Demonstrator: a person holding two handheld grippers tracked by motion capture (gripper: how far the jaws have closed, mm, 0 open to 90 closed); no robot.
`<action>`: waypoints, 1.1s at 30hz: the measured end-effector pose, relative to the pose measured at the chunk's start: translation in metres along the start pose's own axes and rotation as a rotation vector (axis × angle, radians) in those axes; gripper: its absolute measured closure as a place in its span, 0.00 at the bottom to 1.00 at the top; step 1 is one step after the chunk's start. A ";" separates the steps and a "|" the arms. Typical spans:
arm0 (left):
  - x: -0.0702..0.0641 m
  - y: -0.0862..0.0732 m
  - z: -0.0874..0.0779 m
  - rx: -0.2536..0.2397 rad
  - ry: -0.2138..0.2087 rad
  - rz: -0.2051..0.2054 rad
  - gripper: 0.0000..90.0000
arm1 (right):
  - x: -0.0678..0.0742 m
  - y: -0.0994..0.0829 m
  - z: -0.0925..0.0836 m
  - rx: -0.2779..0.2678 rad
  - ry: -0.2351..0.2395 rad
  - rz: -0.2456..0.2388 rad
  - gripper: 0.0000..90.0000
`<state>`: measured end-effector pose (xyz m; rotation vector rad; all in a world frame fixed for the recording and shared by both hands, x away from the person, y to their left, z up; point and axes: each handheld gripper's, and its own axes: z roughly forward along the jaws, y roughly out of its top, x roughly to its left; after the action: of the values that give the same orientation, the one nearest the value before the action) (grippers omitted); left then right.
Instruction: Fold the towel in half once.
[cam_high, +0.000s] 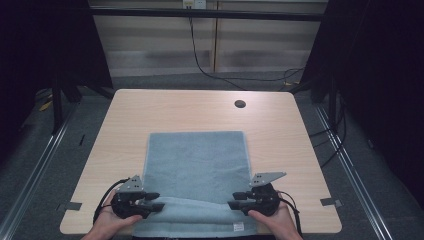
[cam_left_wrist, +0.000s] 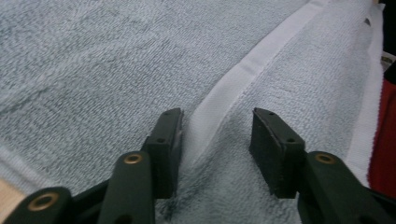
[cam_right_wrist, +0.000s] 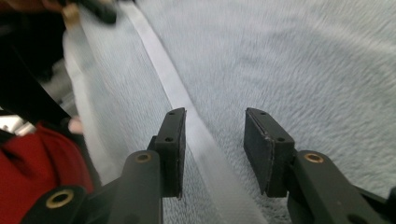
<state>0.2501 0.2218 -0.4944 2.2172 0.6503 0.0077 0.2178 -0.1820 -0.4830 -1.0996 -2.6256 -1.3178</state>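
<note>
Your grey towel (cam_high: 197, 165) lies flat on the wooden table (cam_high: 150, 107), with its near edge at the table's front edge. That near edge is folded a little way back over the towel, so a white hem band (cam_left_wrist: 233, 88) runs across it. Your left gripper (cam_high: 156, 201) sits on the towel's near left corner, pointing in toward the middle. Its jaws are spread apart, with the hem band between them, not pinched. Your right gripper (cam_high: 235, 200) sits on the towel's near right corner, pointing in too. Its jaws are also spread, over the hem band, gripping nothing.
</note>
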 end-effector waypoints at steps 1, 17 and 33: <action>0.001 0.000 0.001 -0.001 -0.010 -0.005 0.76 | 0.000 -0.002 0.002 0.016 -0.003 -0.001 0.67; -0.032 -0.009 -0.040 -0.164 -0.172 0.019 0.84 | 0.035 -0.028 -0.037 -0.070 0.080 -0.022 0.87; 0.056 0.033 -0.003 -0.129 0.057 -0.122 0.73 | -0.040 0.022 -0.008 -0.093 -0.049 0.022 0.76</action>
<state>0.3129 0.2317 -0.4799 2.0569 0.7939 0.0497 0.2583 -0.2019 -0.4749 -1.1839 -2.6020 -1.4408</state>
